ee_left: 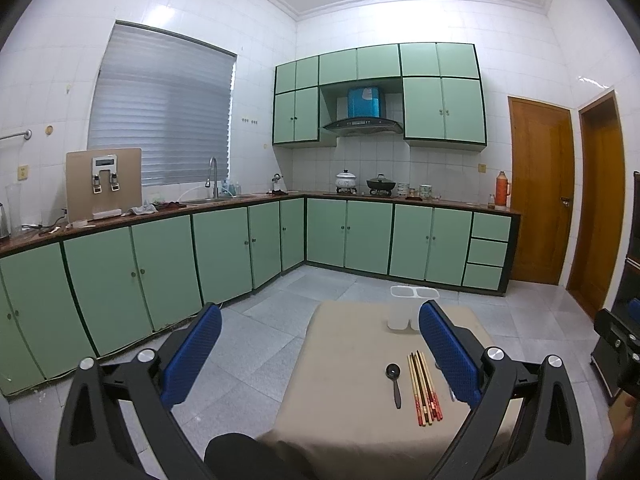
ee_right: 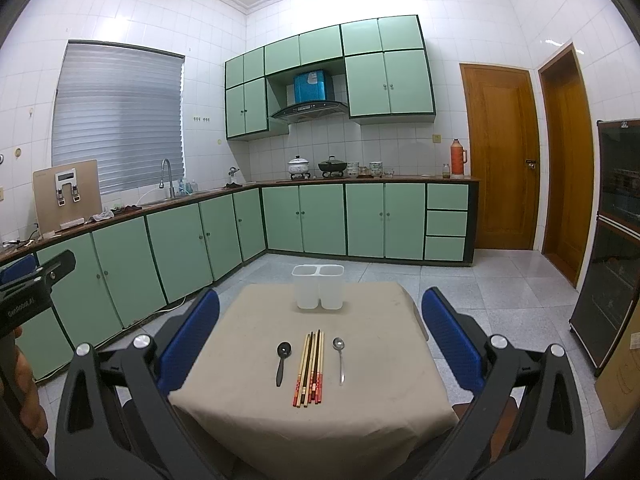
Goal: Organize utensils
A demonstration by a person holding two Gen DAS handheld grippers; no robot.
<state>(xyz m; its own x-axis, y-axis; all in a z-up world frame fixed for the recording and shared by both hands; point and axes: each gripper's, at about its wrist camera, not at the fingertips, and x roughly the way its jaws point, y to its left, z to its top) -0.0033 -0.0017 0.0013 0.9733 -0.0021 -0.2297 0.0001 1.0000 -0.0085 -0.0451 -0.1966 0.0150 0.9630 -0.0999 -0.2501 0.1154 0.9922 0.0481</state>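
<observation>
On a small table with a beige cloth lie a black spoon, a bundle of several chopsticks and a metal spoon, side by side. A white two-compartment holder stands upright at the table's far edge. My right gripper is open and empty, held above the near half of the table. My left gripper is open and empty, to the left of the table; its view shows the black spoon, the chopsticks and the holder. The metal spoon is hidden there behind the right finger.
Green kitchen cabinets run along the left and back walls. Two wooden doors stand at the back right. A dark glass-fronted cabinet and a cardboard box stand right of the table. Grey tiled floor surrounds the table.
</observation>
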